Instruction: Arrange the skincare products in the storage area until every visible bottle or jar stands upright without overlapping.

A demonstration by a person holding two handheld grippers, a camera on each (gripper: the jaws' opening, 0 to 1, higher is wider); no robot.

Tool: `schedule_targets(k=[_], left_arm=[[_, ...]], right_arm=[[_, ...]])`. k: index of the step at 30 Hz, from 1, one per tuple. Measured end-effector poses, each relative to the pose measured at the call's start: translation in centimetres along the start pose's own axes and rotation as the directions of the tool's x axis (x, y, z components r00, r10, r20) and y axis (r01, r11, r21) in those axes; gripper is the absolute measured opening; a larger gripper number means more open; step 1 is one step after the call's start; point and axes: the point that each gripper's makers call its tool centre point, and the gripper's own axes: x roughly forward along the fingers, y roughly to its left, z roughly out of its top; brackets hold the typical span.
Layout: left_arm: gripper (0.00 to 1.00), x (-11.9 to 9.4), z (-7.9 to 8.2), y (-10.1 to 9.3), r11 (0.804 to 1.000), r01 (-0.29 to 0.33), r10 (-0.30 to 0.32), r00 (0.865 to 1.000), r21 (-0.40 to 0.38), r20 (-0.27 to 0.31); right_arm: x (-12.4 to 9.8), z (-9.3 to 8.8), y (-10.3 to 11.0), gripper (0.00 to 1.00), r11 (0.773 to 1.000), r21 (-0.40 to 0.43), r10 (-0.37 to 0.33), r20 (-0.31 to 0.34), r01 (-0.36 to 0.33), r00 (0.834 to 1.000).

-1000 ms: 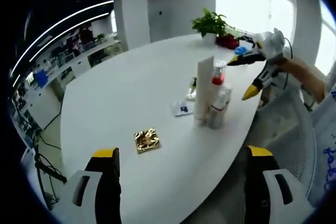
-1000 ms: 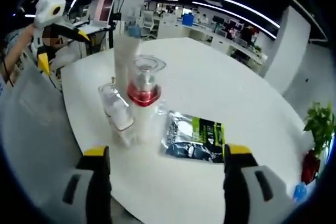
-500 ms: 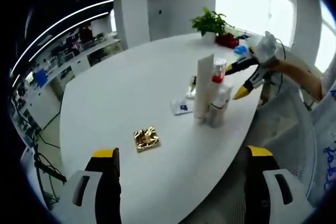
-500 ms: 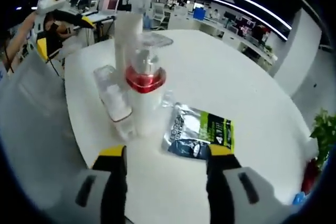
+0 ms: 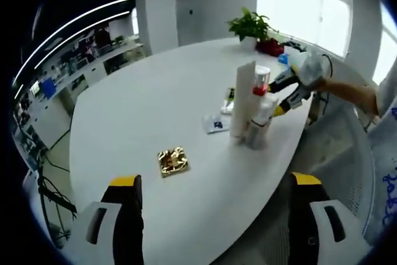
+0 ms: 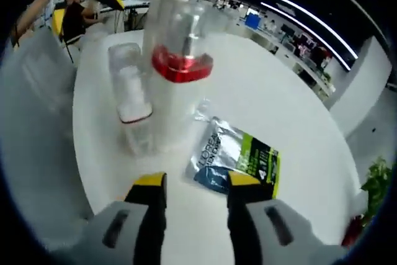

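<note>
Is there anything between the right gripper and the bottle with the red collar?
Nothing visible. The right gripper faces the red-collared bottle across bare table; the sachet lies off to one side.

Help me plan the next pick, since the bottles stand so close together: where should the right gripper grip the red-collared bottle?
Grip the red-collared bottle on its white body, below the collar. Come from its open near side, where the right gripper already faces it. The small clear bottle crowds one side and the tall white tube stands behind, so a straight, level approach seems safest.

The white table (image 5: 155, 110) carries upright bottles (image 5: 251, 107), a green sachet (image 6: 239, 159), and perhaps a gold wrapper (image 5: 172, 161).
</note>
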Motion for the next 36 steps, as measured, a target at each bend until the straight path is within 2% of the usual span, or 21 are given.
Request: schedule_targets(k=[2, 5, 10, 12, 14, 16, 18, 25, 30, 36], left_arm=[[0.96, 0.1, -0.1, 0.0, 1.000, 0.000, 0.000, 1.000, 0.000, -0.002], [0.95, 0.3, -0.2, 0.0, 1.000, 0.003, -0.003, 1.000, -0.004, -0.005], [0.95, 0.5, -0.4, -0.3, 1.000, 0.014, -0.014, 1.000, -0.004, -0.010], [0.94, 0.5, -0.3, -0.3, 1.000, 0.011, -0.011, 1.000, -0.007, -0.007], [0.94, 0.5, -0.3, -0.1, 1.000, 0.004, -0.004, 1.000, -0.008, -0.004], [0.94, 0.4, -0.3, -0.1, 1.000, 0.005, -0.005, 1.000, -0.010, -0.004], [0.94, 0.4, -0.3, -0.1, 1.000, 0.004, -0.004, 1.000, -0.012, -0.002], [0.93, 0.4, -0.2, -0.2, 1.000, 0.010, -0.010, 1.000, -0.013, 0.001], [0.93, 0.4, -0.1, -0.3, 1.000, 0.010, -0.010, 1.000, -0.008, -0.002], [0.92, 0.3, 0.0, -0.4, 1.000, 0.012, -0.012, 1.000, -0.002, -0.003]], right_arm=[[0.3, 0.0, 0.6, 0.37, 0.999, -0.040, 0.038, 0.014, -0.037, 0.999], [0.7, -0.3, 0.5, 0.30, 0.996, -0.090, 0.017, 0.019, -0.015, 1.000], [1.7, -1.1, 0.4, 0.31, 0.993, -0.116, 0.017, 0.017, -0.015, 1.000], [1.7, -0.7, -0.2, 0.28, 0.988, -0.149, -0.024, 0.045, 0.031, 0.999], [1.8, -0.6, 0.2, 0.28, 0.991, -0.137, 0.005, 0.061, 0.003, 0.998], [2.0, -0.9, 0.4, 0.28, 0.989, -0.149, 0.014, 0.051, -0.006, 0.999], [2.2, -0.8, 0.0, 0.25, 0.985, -0.172, -0.017, 0.058, 0.027, 0.998], [2.7, -0.9, -0.6, 0.19, 0.980, -0.196, -0.033, 0.063, 0.045, 0.997], [3.1, -1.1, -0.8, 0.12, 0.959, -0.278, -0.049, 0.048, 0.060, 0.998], [3.4, -0.9, -1.1, 0.07, 0.951, -0.303, -0.054, 0.040, 0.064, 0.998]])
